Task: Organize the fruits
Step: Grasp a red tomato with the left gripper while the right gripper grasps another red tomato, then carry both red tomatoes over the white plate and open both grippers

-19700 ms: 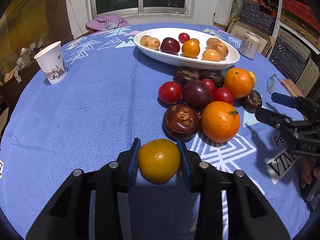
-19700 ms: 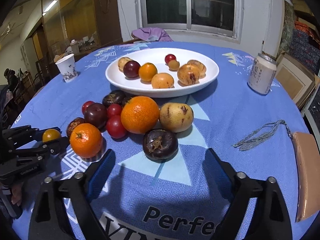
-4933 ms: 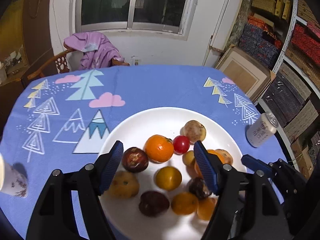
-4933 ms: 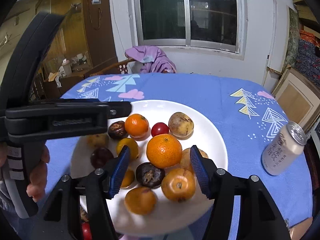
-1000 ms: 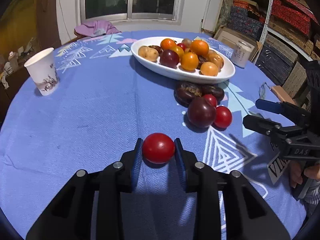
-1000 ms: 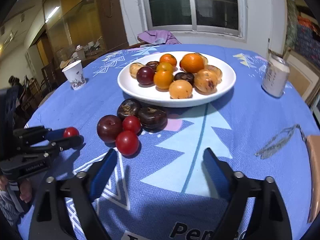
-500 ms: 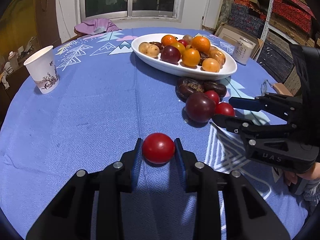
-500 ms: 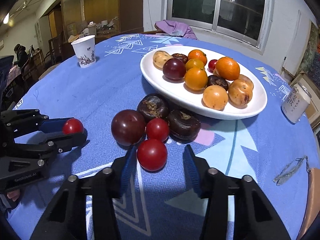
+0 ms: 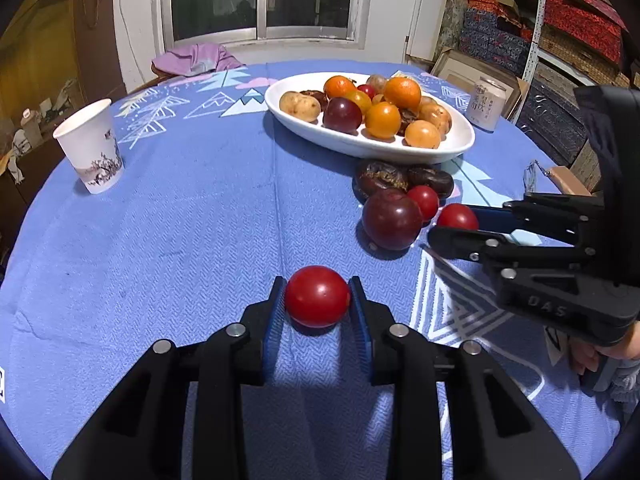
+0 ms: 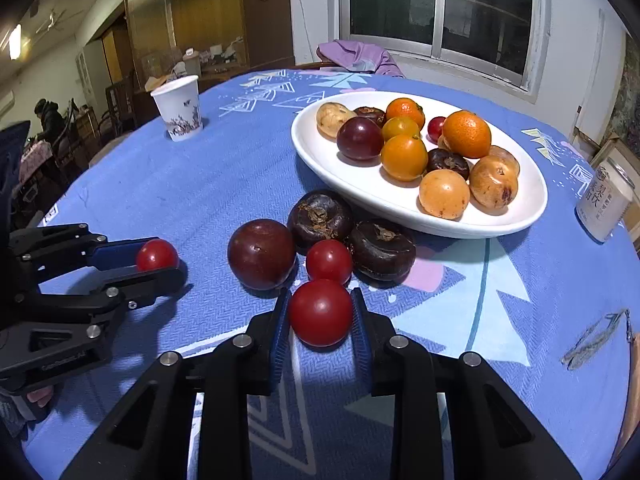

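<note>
My left gripper (image 9: 317, 292) is shut on a red tomato (image 9: 317, 298) low over the blue cloth, left of the loose fruit. In the right wrist view, my right gripper (image 10: 320, 304) has its jaws closing, and its blue pads press a second red tomato (image 10: 320, 312) at the near edge of the loose pile. Just behind it lie a dark plum (image 10: 261, 254), a small red tomato (image 10: 329, 262) and two dark brown fruits (image 10: 320, 214). The white oval plate (image 10: 460, 224) beyond holds several oranges, plums and brown fruits.
A paper cup (image 9: 91, 146) stands at the far left of the round table. A drink can (image 10: 606, 204) stands right of the plate. A grey cord (image 10: 596, 340) lies near the right edge. A person's hand (image 9: 592, 356) holds the right gripper.
The right gripper slid forward and left to the nearest red tomato, and its wide jaws came together onto it. The left gripper and its tomato stayed put.
</note>
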